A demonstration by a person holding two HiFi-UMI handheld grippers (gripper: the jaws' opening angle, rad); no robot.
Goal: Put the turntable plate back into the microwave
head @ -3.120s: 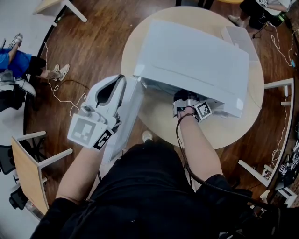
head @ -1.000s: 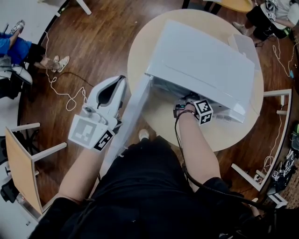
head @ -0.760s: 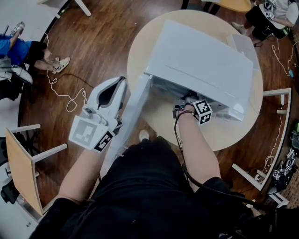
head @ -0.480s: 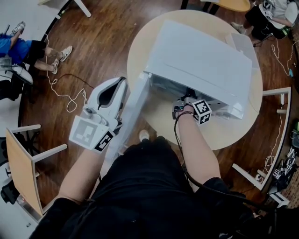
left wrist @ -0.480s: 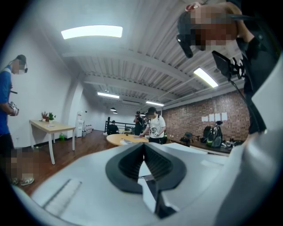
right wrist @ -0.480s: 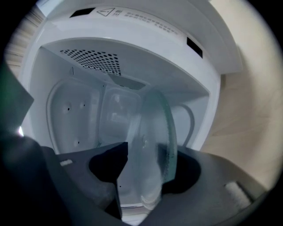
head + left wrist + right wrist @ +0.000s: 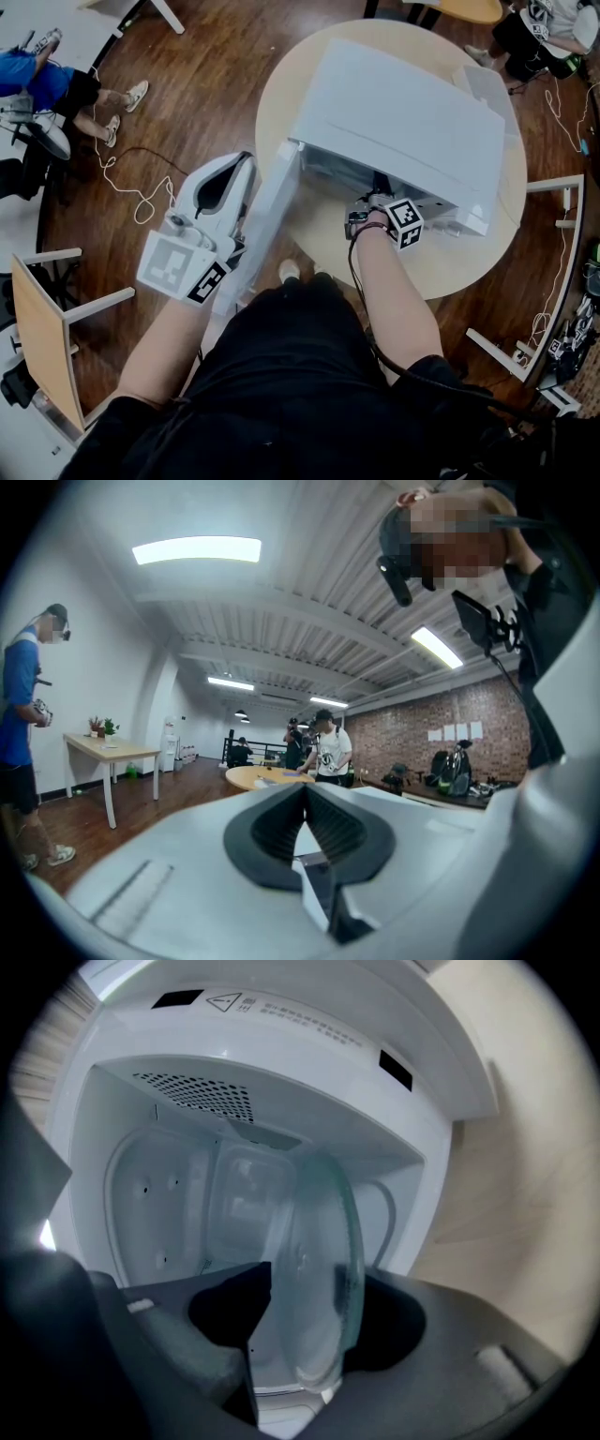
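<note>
From the head view we see only the back of our right gripper (image 7: 378,211) at the mouth of the white microwave (image 7: 403,112), mid-frame, with its door (image 7: 267,225) swung open. The plate is hidden there. The right gripper view shows the glass turntable plate (image 7: 319,1269) clamped on edge between the jaws, just in front of the cavity (image 7: 169,1204). Our left gripper (image 7: 240,169), at lower left, is clenched on nothing, as its own view shows.
</note>
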